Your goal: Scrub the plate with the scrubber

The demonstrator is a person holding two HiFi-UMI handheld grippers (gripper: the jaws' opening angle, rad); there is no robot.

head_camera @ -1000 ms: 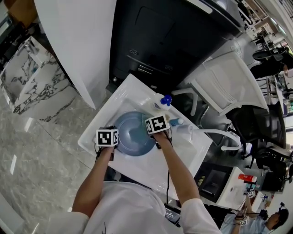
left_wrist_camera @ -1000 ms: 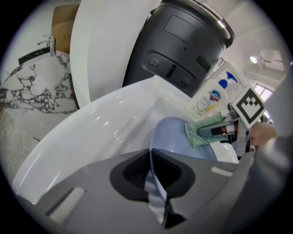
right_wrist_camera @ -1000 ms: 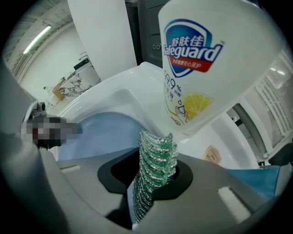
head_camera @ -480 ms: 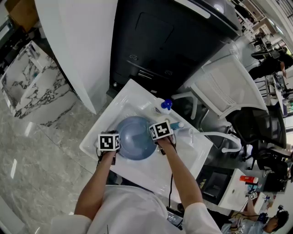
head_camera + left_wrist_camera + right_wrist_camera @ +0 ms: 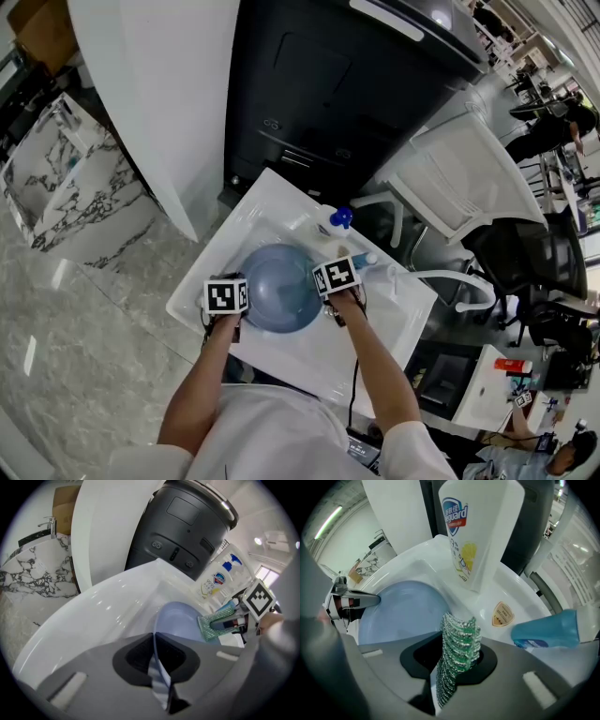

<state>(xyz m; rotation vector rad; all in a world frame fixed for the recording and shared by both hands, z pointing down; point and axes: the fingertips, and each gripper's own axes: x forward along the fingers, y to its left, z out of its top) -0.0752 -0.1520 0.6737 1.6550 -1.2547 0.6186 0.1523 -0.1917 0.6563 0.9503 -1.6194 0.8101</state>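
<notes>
A pale blue plate (image 5: 279, 286) (image 5: 180, 620) (image 5: 401, 611) sits tilted in the white sink (image 5: 281, 216). My left gripper (image 5: 229, 309) (image 5: 157, 667) is shut on the plate's near-left rim. My right gripper (image 5: 337, 295) (image 5: 457, 663) is shut on a green mesh scrubber (image 5: 457, 653) (image 5: 213, 623), which stands at the plate's right edge. Whether the scrubber touches the plate I cannot tell.
A white soap bottle with a blue pump (image 5: 333, 220) (image 5: 476, 531) stands at the sink's back edge. A teal bottle (image 5: 551, 630) (image 5: 361, 256) lies on the rim beside it. A black bin (image 5: 347, 84) and a white chair (image 5: 464, 178) stand behind the sink.
The right gripper with the scrubber has slid from over the plate's upper right toward its right edge. The left gripper keeps its hold on the rim.
</notes>
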